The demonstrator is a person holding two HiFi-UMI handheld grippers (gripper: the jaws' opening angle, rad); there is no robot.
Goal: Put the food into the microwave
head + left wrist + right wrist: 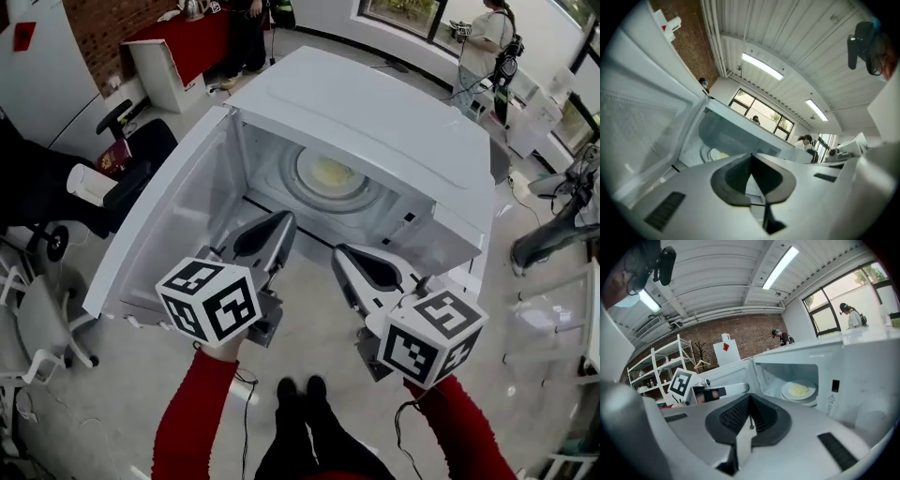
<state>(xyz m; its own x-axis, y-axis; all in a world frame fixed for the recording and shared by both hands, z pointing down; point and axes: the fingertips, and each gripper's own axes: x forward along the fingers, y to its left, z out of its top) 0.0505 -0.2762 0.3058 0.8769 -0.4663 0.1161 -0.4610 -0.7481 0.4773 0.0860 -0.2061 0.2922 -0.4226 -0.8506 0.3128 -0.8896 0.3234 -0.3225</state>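
Grippers: two, hand-held, both raised before an open white microwave oven (375, 122); a black-and-white marker cube (208, 300) sits at the rear of each, and red sleeves (192, 412) show below them.

- left gripper (751, 158): jaws closed, the black ribbed pads meeting at the tips, with nothing between them. It points toward the left part of the cavity, on the hinge side.
- right gripper (749, 398): jaws likewise closed tip to tip and empty. It points into the cavity from the right, near the left gripper but apart from it.

Task item: pale yellow food (799, 390), a low mound on a white round plate (786, 392). The plate sits on the turntable inside the cavity, about centred and well behind both pairs of jaws.

Obstruction: white microwave door (155, 225), swung wide open to the left, flanking the left gripper. The cavity mouth lies straight ahead of both grippers.

Surroundings:
- black office chair (141, 141), left of the door.
- red-covered table (192, 42), at the far side of the room by the brick wall (740, 333).
- white metal shelving (647, 366), against that wall.
- person (486, 42), standing by the windows (403, 14), well apart from the oven.
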